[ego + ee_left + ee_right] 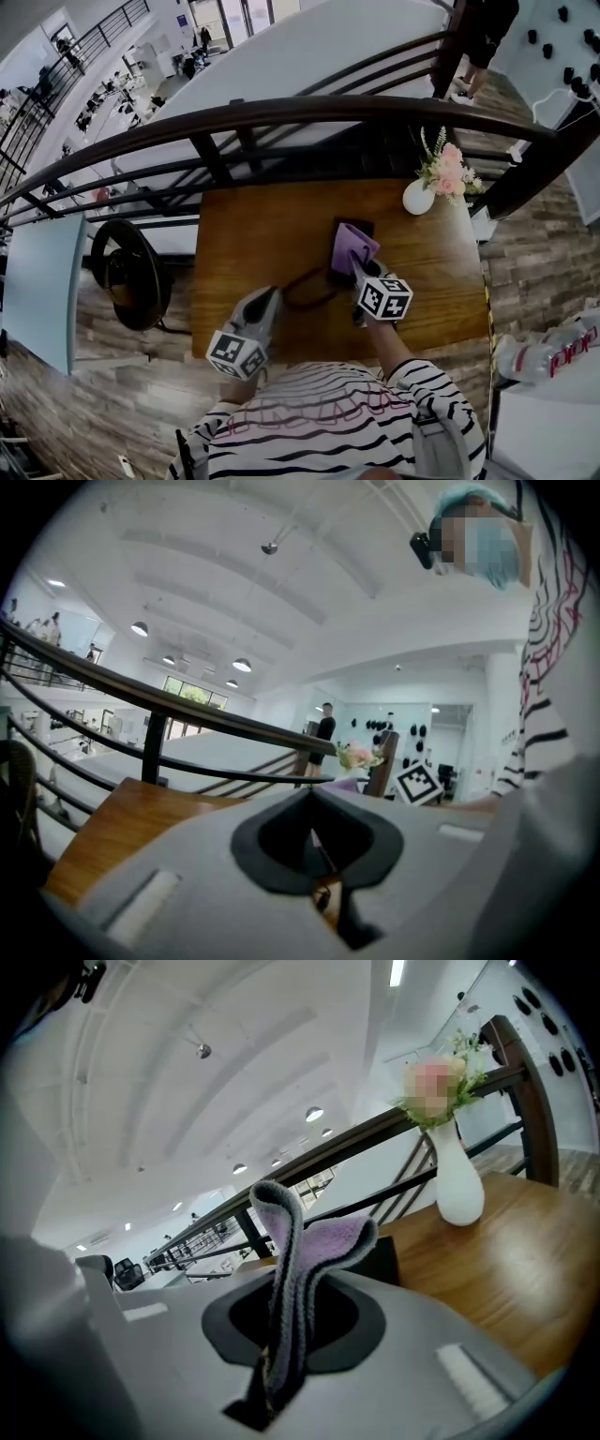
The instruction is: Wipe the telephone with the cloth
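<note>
A black telephone (343, 253) lies on the wooden table (234, 239); its dark cord (307, 289) loops toward me. My right gripper (360, 270) is shut on a folded purple cloth (354, 246), which rests on the telephone's top. In the right gripper view the cloth (302, 1241) sticks up out of the right gripper (279, 1340), with the telephone (382, 1258) just behind it. My left gripper (274, 296) hovers at the left end of the cord loop. In its own view the left gripper (319, 847) has its jaws together, with nothing visibly held.
A white vase of pink flowers (421, 195) stands at the table's far right corner, also the vase (459, 1185). A dark railing (281, 112) runs right behind the table. A black round chair (131, 272) stands left, plastic bottles (553, 352) on the right.
</note>
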The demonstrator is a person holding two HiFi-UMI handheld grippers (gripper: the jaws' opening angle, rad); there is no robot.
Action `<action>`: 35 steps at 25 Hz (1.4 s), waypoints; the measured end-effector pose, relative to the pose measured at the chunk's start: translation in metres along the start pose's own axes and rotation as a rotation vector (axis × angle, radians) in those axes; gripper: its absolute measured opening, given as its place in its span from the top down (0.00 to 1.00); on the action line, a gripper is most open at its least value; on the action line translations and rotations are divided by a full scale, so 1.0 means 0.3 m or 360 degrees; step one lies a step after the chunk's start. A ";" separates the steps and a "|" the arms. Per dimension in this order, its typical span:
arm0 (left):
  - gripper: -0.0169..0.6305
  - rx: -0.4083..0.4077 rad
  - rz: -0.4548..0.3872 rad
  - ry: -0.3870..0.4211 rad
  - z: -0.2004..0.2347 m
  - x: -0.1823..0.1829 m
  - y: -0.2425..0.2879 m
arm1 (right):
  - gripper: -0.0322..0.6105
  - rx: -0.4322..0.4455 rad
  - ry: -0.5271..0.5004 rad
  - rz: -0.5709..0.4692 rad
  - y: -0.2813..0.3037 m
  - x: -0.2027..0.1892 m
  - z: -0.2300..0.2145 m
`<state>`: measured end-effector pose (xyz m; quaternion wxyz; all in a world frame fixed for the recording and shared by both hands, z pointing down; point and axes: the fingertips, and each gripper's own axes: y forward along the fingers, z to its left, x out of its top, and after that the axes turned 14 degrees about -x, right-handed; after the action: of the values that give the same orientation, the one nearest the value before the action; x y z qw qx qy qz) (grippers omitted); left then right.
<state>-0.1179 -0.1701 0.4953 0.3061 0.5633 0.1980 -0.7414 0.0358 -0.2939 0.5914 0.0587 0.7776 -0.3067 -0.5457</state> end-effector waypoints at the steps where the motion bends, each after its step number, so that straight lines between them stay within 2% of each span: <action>1: 0.97 0.0010 -0.0002 -0.0001 0.002 0.002 -0.014 | 0.89 0.0027 -0.0015 0.0021 0.012 -0.020 0.032; 6: 0.97 0.0065 -0.0011 -0.0001 0.006 0.007 -0.062 | 0.89 0.0060 -0.0086 0.0143 0.089 -0.122 0.095; 9: 0.97 0.0076 -0.0013 -0.0002 0.008 0.008 -0.068 | 0.89 -0.0008 -0.0112 0.0197 0.132 -0.165 0.056; 14: 0.97 0.0058 0.0001 -0.0012 0.006 -0.006 -0.034 | 0.89 -0.0150 -0.0152 0.0202 0.151 -0.164 -0.075; 24: 0.97 -0.0069 0.0039 -0.0024 -0.019 -0.032 0.093 | 0.89 -0.0363 -0.0091 0.0173 0.070 -0.133 -0.333; 30: 0.97 -0.0174 0.0054 -0.0030 -0.050 -0.040 0.157 | 0.89 -0.0443 -0.0057 0.0158 0.015 -0.128 -0.403; 35: 0.97 -0.0207 0.0050 -0.0036 -0.054 -0.037 0.174 | 0.89 -0.0489 -0.0007 0.0143 -0.013 -0.121 -0.431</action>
<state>-0.0692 -0.1955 0.5039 0.3558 0.5369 0.2336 -0.7284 0.1440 -0.3025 0.6705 0.2008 0.7438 -0.2543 -0.5846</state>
